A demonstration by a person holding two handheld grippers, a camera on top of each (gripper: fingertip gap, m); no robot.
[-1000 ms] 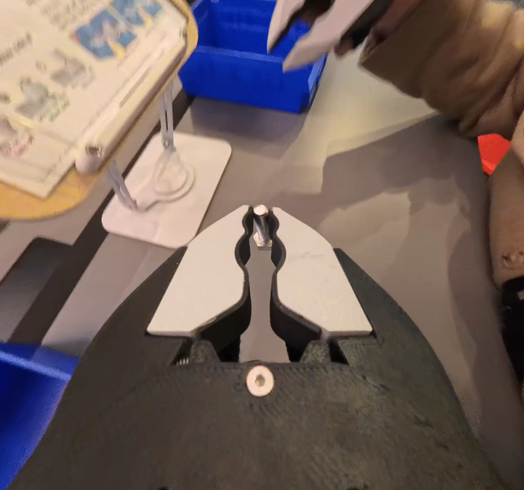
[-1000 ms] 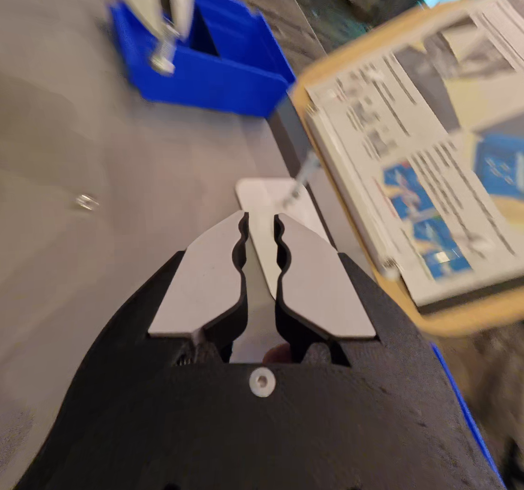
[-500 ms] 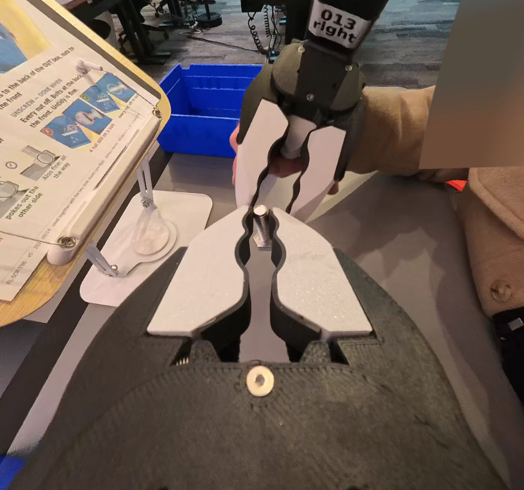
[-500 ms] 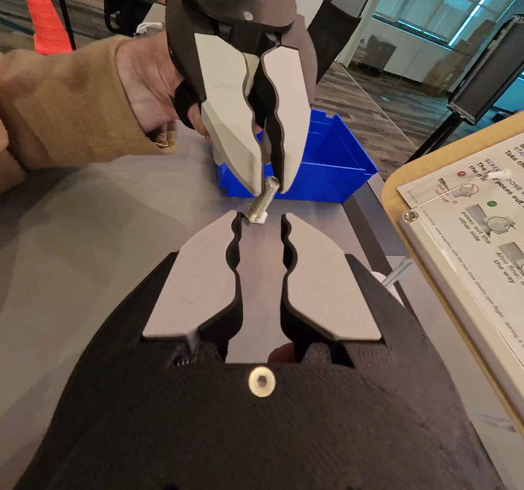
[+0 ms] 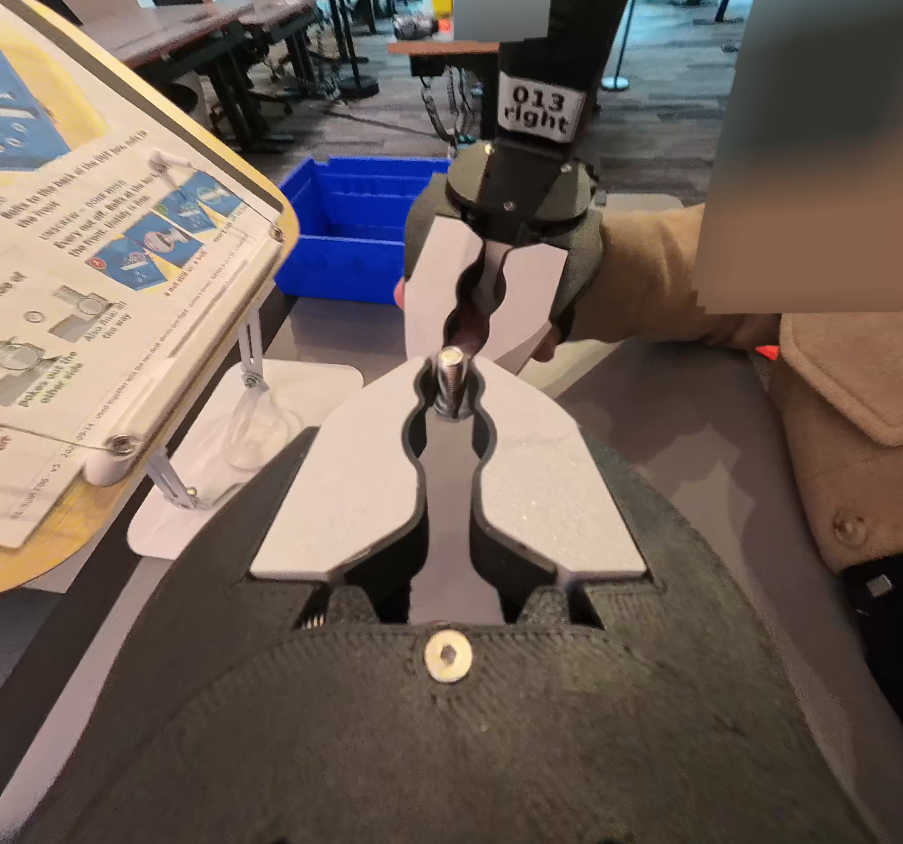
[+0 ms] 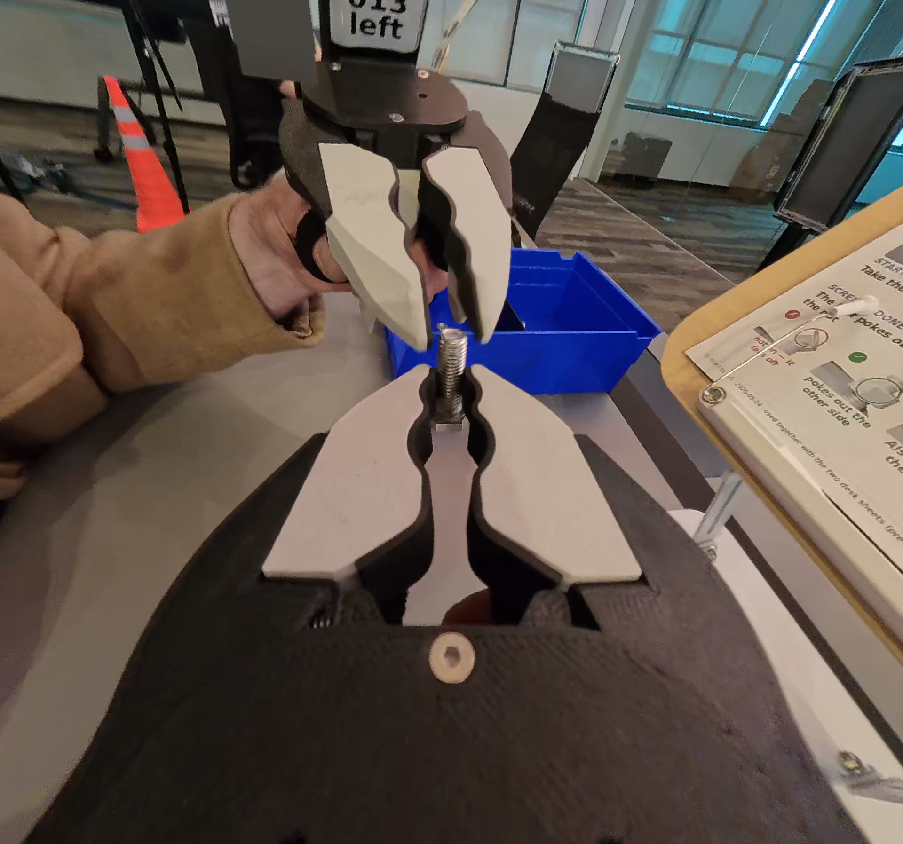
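Note:
A steel bolt (image 5: 449,383) with a hex piece at its lower end sits between the two grippers above the grey table (image 5: 684,429). My left gripper (image 5: 449,371) is shut on it near the fingertips. The right wrist view shows the left gripper (image 6: 452,339) head-on, its tips at the bolt's upper threaded end (image 6: 452,356). My right gripper (image 6: 450,373) has closed around the bolt's lower part, just above the hex piece, and looks shut on it. In the left wrist view its fingers (image 5: 527,293) point straight at me, the tips hidden behind the bolt.
A blue bin (image 5: 342,263) stands at the table's far edge and also shows in the right wrist view (image 6: 562,356). An instruction board (image 5: 122,307) on a white-based stand (image 5: 293,390) tilts over one side. Tan sleeves (image 6: 146,293) hold the grippers. An orange cone (image 6: 146,171) stands on the floor.
The right gripper swung round to face the left one, came up to the bolt and narrowed its fingers around it. The left gripper kept its hold on the bolt.

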